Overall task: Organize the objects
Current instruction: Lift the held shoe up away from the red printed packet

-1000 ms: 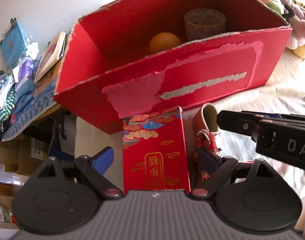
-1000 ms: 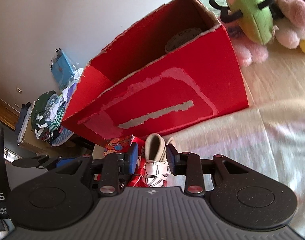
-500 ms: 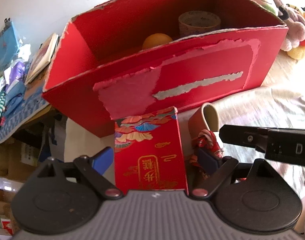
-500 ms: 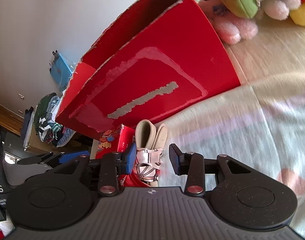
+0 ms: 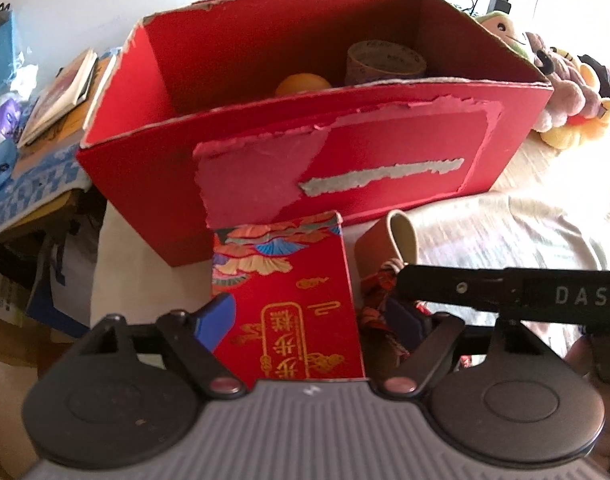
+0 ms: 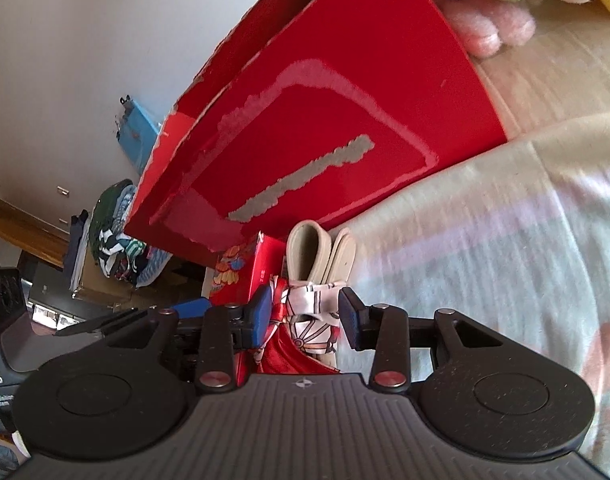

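While the left wrist view is considered, the left hand-held gripper (image 5: 309,324) is seen spread wide on either side of a small red packet (image 5: 287,304) with gold lettering, which lies on the bed (image 5: 505,224) just before the big red box (image 5: 345,160); whether the blue pads actually touch the packet cannot be told, so it is judged released. Inside the box an orange (image 5: 303,83) and a roll of tape (image 5: 385,62) are already stowed, and plush toys (image 5: 569,92) sit beyond its right end. Just right of the packet lie a pair of small beige shoes (image 5: 397,236), crossed by the dark bar of the other tool. From the right wrist view, the right hand-held gripper (image 6: 305,316) is seen unclenched around the patterned cloth of the shoes (image 6: 317,256), its pads (image 6: 349,320) standing slightly apart from the fabric, close beside the packet (image 6: 245,272) and below the box wall (image 6: 345,120). The step in hand is judged to be picking up both items. Next, each gripper would need closing, then lifting over the torn rim.
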`<move>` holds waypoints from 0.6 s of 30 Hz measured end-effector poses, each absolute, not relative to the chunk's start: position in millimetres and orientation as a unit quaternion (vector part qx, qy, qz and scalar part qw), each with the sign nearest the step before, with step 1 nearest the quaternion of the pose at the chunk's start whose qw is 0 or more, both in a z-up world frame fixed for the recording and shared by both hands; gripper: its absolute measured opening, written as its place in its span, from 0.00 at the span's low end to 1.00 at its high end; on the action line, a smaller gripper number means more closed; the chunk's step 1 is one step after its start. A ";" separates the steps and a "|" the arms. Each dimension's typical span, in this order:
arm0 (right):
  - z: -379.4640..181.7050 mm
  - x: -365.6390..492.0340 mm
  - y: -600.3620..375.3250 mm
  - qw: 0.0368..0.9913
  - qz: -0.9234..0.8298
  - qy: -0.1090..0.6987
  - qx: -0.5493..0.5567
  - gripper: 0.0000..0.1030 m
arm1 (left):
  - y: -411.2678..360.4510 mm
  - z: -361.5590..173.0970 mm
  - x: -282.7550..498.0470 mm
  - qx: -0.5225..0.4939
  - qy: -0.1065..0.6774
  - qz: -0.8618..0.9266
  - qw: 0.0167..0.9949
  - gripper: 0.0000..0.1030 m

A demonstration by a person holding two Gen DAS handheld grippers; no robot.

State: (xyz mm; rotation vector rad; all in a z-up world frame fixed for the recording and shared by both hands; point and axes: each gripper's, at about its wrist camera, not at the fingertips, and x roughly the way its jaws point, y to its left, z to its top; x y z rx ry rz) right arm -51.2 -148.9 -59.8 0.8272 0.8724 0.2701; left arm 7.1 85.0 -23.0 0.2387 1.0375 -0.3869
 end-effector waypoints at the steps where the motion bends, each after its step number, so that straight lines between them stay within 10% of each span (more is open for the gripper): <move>1: -60.4 -51.2 -148.7 0.816 0.127 0.409 0.389 0.40 | 85.2 -23.0 7.0 0.114 0.490 -0.183 0.844 0.79; 18: -66.3 -54.1 -158.1 0.802 0.132 0.404 0.420 0.47 | 94.6 -6.7 -4.4 0.098 0.474 -0.235 0.843 0.72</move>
